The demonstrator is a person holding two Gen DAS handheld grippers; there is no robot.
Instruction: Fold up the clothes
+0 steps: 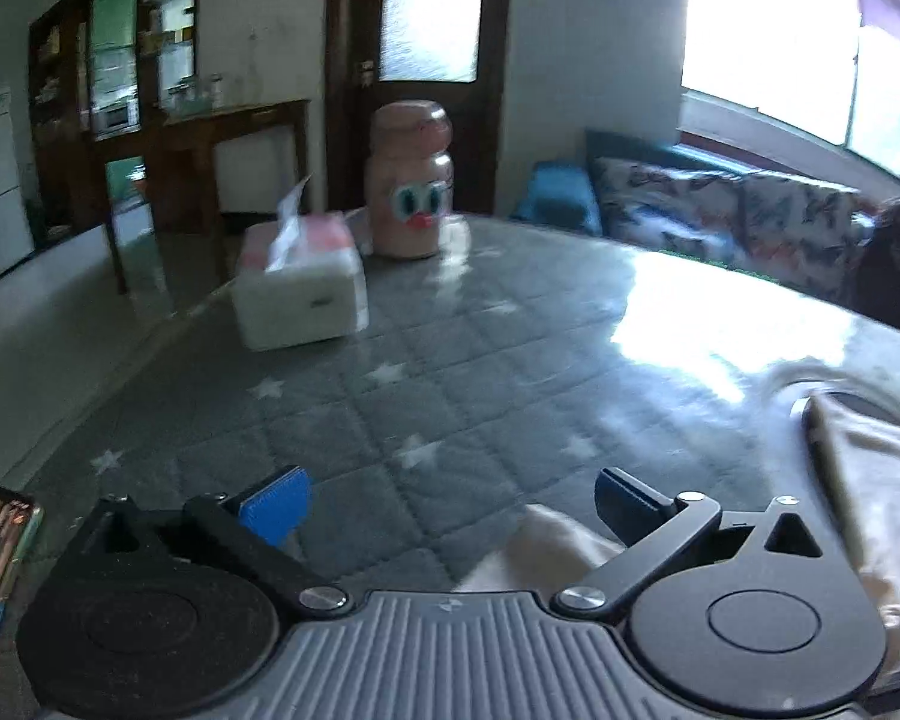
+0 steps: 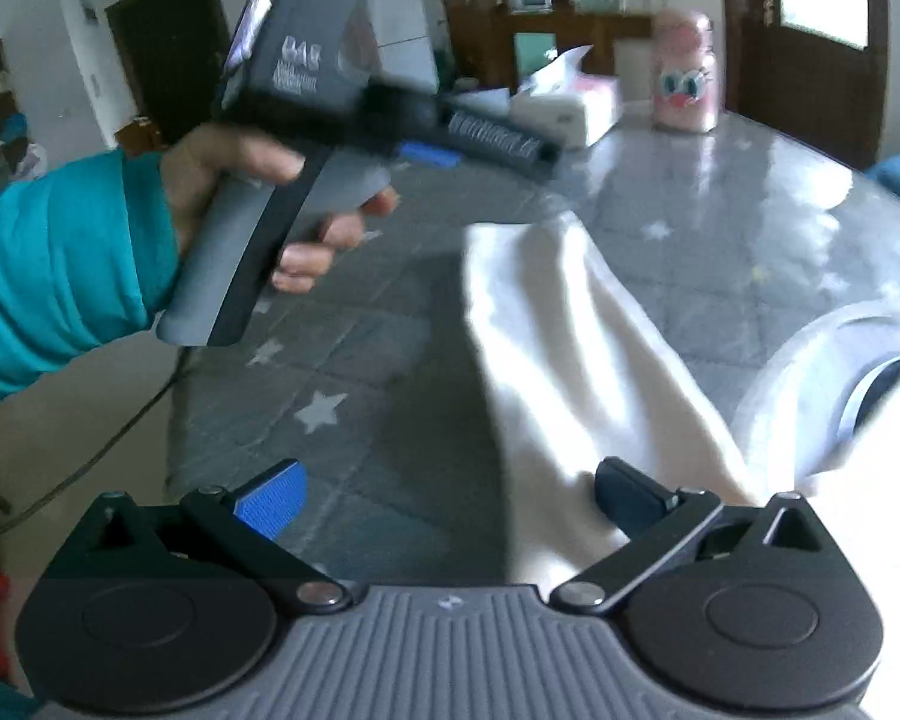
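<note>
Cream garment [image 2: 570,348]: lies rumpled on your desk [image 2: 390,420], running from the near edge toward the middle, possibly a sleeve, blur prevents certainty. Your right tool [image 2: 450,495]: spread wide, empty, above the cloth's near end. Your left tool [image 1: 450,498]: likewise spread, empty. Beyond: tissue box [image 1: 300,288], pink jar [image 1: 411,180].

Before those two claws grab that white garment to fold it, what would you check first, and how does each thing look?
1. Left gripper open: ok.
2. Right gripper open: ok.
3. Neither claw holds cloth yet: ok.
4. White garment lying flat: not ok, it is rumpled.
5. Tissue box and pink jar apart from the garment: ok.
6. Whole garment in view: cannot tell, it runs off the frame.
</note>
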